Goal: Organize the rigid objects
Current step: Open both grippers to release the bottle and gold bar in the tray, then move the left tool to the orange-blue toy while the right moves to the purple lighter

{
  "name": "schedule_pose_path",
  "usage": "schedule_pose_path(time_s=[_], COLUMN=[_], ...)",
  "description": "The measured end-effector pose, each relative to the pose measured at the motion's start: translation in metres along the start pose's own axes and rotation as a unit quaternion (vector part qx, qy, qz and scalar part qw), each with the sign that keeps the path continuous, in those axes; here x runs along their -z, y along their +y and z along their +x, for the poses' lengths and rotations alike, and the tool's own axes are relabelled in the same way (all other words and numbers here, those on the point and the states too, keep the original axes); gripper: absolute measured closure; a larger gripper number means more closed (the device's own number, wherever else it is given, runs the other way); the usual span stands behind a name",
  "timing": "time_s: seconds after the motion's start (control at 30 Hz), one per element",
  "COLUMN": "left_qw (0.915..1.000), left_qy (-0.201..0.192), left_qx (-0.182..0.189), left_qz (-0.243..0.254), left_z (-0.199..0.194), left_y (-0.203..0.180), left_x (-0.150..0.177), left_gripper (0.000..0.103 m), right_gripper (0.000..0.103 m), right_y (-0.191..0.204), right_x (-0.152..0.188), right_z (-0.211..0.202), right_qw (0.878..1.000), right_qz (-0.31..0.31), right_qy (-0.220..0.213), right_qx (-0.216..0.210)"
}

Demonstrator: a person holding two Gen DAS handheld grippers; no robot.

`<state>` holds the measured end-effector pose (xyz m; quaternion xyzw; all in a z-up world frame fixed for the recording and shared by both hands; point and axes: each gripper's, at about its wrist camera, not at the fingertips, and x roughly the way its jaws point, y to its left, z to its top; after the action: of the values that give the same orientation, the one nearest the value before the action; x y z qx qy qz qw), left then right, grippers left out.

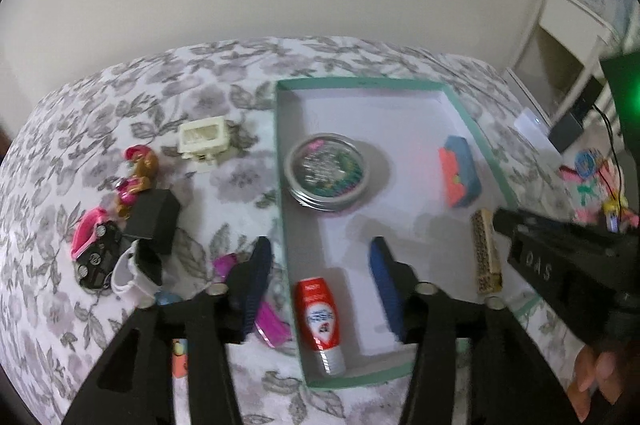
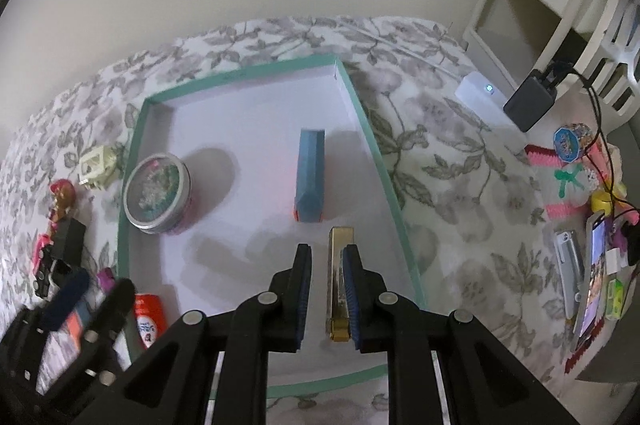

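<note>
Low in the frame, your left gripper [image 1: 320,273] hangs open over the red bottle [image 1: 320,321], now inside the box [image 1: 360,83]. Your right gripper [image 2: 326,285] is closed, holding nothing.

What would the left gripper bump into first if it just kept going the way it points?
Probably the left wall of the green-rimmed box: the left gripper, jaws open and empty, straddles that wall. The red bottle lies just inside, nearer the camera than the fingertips. Depth is hard to judge.

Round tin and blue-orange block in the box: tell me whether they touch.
Apart. The left wrist view shows bare white box floor between the round tin and the blue-orange block; the right wrist view agrees.
</note>
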<state>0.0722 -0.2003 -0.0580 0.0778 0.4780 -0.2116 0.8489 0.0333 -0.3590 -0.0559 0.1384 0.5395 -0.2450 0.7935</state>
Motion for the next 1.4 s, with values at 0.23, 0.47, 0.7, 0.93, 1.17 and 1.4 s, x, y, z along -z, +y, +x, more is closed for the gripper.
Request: schedule_pose_path(time_s=[0.23, 0.47, 0.7, 0.93, 1.17, 1.4], left_qw=[0.9977, 0.9946, 0.9879, 0.9791, 0.9747, 0.9731], left_qy=[0.012, -0.002, -0.013, -0.015, -0.006, -0.011], left_qx=[0.001, -0.024, -0.041, -0.058, -0.07, -0.071], left_qz=[-0.067, -0.101, -0.149, -0.194, -0.212, -0.219], left_z=[0.006, 0.003, -0.001, 0.001, 0.005, 0.003], left_y=[0.03, 0.047, 0.072, 0.096, 0.107, 0.111], left_x=[-0.002, -0.003, -0.002, 0.001, 0.005, 0.004], left_gripper=[0.043, 0.02, 0.009, 0.0, 0.0, 0.0], right_gripper=[0.084, 0.044, 0.024, 0.009, 0.0, 0.0], right_y=[0.006, 0.011, 0.014, 0.015, 0.015, 0.012], right_x=[0.004, 0.005, 0.005, 0.005, 0.006, 0.006], right_z=[0.006, 0.009, 0.01, 0.011, 0.016, 0.018], right_qw=[1.0, 1.0, 1.0, 1.0, 1.0, 1.0], right_qz=[-0.012, -0.02, -0.029, -0.028, -0.026, -0.023], right_qy=[0.009, 0.008, 0.002, -0.004, 0.0, 0.0], right_qx=[-0.001, -0.002, 0.0, 0.0, 0.001, 0.011])
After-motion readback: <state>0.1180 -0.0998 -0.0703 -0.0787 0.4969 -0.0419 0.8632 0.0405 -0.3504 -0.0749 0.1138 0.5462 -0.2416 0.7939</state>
